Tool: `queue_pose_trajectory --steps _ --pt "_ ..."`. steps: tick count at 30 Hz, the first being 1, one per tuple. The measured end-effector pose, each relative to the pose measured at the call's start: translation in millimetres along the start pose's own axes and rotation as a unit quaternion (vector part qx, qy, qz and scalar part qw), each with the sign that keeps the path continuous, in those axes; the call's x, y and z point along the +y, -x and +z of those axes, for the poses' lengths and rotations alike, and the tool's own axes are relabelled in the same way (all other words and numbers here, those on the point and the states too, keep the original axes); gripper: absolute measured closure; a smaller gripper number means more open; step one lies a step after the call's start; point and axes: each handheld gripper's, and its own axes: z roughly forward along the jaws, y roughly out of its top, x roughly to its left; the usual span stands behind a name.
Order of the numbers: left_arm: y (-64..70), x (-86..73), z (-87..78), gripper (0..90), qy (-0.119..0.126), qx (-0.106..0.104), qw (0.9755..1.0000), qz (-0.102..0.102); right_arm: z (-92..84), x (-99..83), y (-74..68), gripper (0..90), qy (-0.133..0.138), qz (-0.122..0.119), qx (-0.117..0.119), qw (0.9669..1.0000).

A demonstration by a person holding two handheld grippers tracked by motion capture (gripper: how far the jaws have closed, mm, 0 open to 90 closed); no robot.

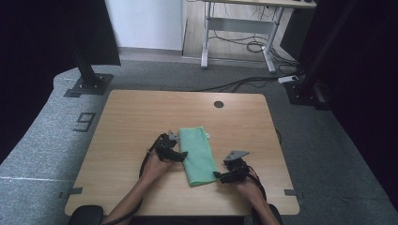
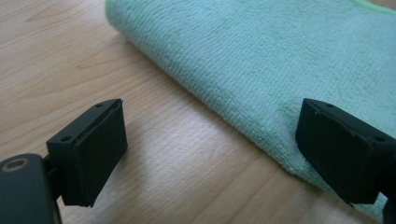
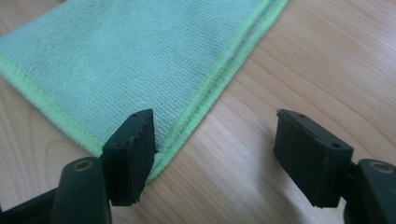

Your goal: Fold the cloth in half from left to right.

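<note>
Green microfibre cloth (image 1: 198, 154) — folded, bright-hemmed — flat on table (image 1: 126, 122).

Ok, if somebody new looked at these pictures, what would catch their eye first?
Most likely the folded green cloth, the one patch of colour near the middle of the wooden table. Next, the two black grippers flanking it: the left gripper at its folded long edge, the right gripper at its stitched near corner. Both have open jaws with nothing gripped.
</note>
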Motion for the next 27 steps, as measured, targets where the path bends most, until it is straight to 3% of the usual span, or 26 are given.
queue_pose_trajectory --steps 12,22,27 --pt "-18.5 -0.2 -3.2 9.3 -0.007 0.014 0.9999 0.002 14.4 13.8 -23.1 23.2 -0.004 -0.014 0.009 0.9998" --pt "-30.8 0.0 -5.4 9.3 -0.012 0.033 0.9994 -0.001 26.9 27.9 -33.6 21.9 -0.01 -0.022 0.012 0.9996" --pt "-43.4 0.0 -7.5 9.4 -0.015 0.047 0.9988 -0.007 38.0 40.1 -37.2 20.2 -0.013 -0.028 0.014 0.9994"
